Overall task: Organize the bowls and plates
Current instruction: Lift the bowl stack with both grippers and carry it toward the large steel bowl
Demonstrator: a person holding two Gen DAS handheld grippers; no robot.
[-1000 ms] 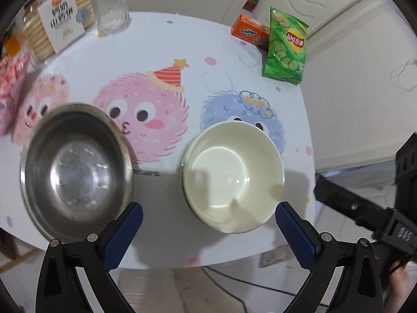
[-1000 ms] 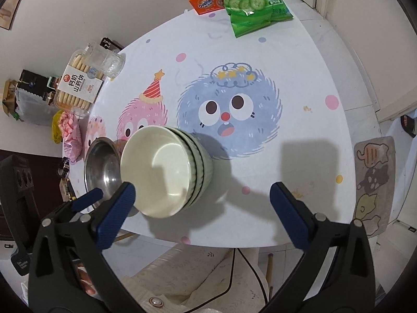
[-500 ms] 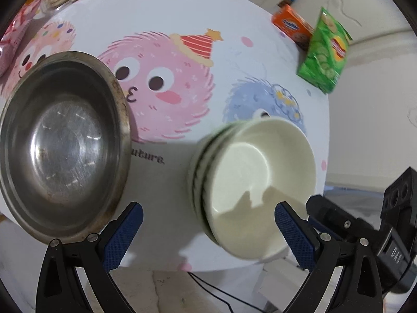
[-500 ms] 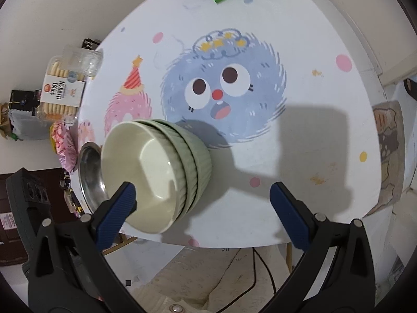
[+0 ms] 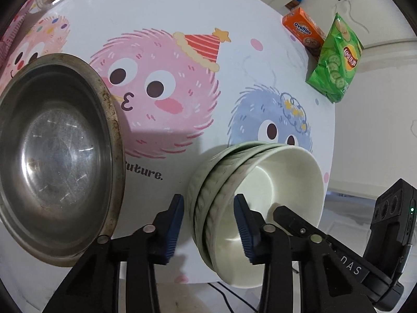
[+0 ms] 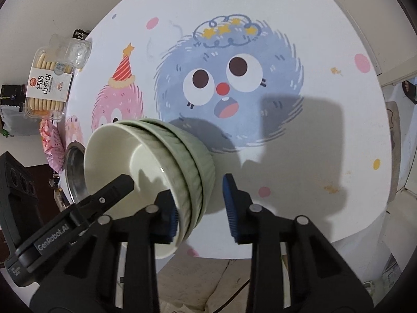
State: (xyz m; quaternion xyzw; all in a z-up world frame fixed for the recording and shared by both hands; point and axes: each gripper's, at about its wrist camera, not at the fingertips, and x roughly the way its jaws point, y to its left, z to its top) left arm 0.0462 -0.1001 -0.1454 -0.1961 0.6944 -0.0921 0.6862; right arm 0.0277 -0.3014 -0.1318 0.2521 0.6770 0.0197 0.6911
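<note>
Closing grippers [image 5: 208, 221] straddling bowl stack [image 5: 250, 195]

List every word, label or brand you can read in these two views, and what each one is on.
"Future." on the tablecloth.
"Ovaltine" on the orange box.
"Lay's" logo on the green chip bag; its other print is too small to read.
"钙奶山药饼" on the biscuit pack; smaller print is blurred.
"GenRobot.AI" on the left gripper.
"DAS", seen upside down, on the right gripper.

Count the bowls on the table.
4: three green bowls nested in one stack near the table's front edge, one steel bowl beside them. More could be nested unseen.
</note>
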